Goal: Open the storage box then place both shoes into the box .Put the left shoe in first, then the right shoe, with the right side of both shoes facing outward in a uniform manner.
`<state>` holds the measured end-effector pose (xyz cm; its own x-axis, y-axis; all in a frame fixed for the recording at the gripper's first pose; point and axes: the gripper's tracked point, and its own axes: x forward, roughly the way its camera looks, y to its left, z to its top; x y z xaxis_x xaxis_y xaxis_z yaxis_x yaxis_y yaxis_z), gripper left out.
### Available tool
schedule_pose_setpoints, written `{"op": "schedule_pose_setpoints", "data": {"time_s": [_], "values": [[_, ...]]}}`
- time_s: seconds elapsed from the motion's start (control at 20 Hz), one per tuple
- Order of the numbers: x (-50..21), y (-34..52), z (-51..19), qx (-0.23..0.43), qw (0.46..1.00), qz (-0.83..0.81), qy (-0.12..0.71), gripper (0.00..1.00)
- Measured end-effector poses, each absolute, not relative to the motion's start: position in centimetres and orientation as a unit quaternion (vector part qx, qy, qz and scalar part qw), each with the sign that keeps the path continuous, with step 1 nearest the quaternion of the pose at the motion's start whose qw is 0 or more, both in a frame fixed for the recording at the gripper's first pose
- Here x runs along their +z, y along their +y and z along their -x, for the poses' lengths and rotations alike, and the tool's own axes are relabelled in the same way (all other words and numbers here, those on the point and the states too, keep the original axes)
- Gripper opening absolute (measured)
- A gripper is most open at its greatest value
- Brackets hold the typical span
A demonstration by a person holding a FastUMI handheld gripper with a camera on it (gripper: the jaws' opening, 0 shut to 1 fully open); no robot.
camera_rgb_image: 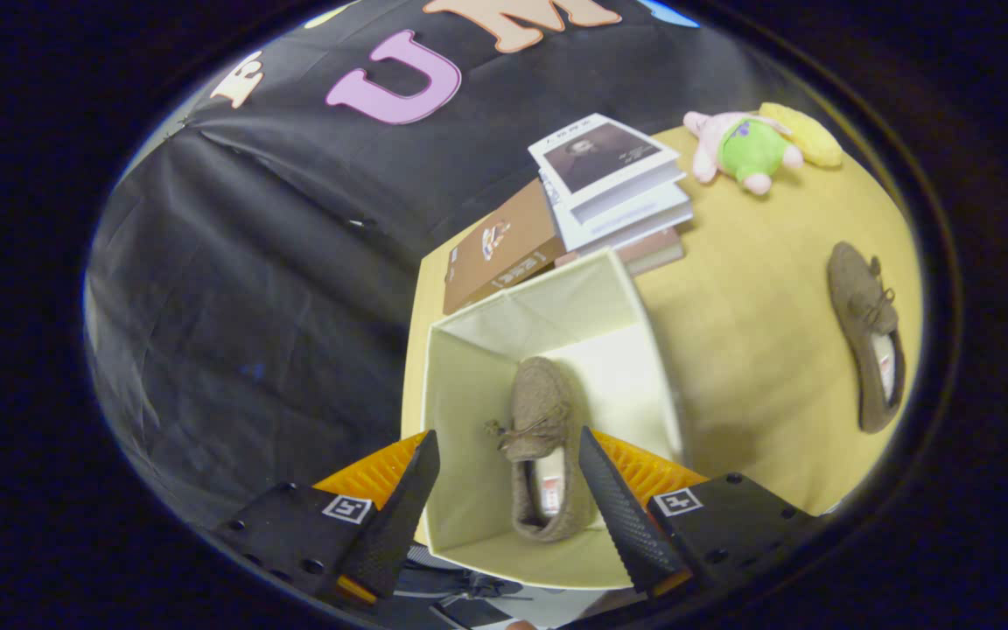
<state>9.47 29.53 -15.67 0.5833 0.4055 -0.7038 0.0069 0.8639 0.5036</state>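
A yellow table (758, 297) stands against the black cloth wall of the booth. On it sits an open, cream fabric storage box (469, 376), seen from above, with no lid visible on it. Behind the box lies a stack of books (609, 188) with a brown book (495, 249) beside them, and farther back, near the table's far edge, a pink and green plush toy (745, 149).

The gripper (508, 477) hangs over the near side of the box. Its 2 fingers are spread apart and hold nothing. Between them, down on the bottom of the box, lies 1 brown moccasin shoe (541, 437) with its lace bow in the middle and its opening toward the gripper. The fingers do not touch it, as far as I can judge. The second brown shoe (867, 337) lies on the bare table well apart from the box, to the side, with its toe pointing away.

So I judge the box is already open and the first shoe is already placed; the step in hand is the release of this shoe. The next move calls for going to the second shoe on the table, closing on it, and setting it in the free space beside the first one, facing the same way. The free space looks narrow, so the shoe must go down straight.
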Motion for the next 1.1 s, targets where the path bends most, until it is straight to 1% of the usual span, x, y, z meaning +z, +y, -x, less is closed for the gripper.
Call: {"op": "schedule_pose_setpoints", "data": {"time_s": [0.25,0.55,0.7,0.85,1.1], "values": [[-12.3,21.7,-10.2,0.092,0.881,-0.215,0.411,1.0],[-12.5,9.1,-9.5,0.021,0.899,-0.153,0.41,1.0],[-14.2,4.0,-9.0,-0.007,0.895,-0.122,0.429,1.0],[-16.4,0.8,-8.6,-0.016,0.884,-0.122,0.452,1.0],[-22.0,-5.3,-7.8,-0.046,0.859,-0.066,0.506,1.0]]}}
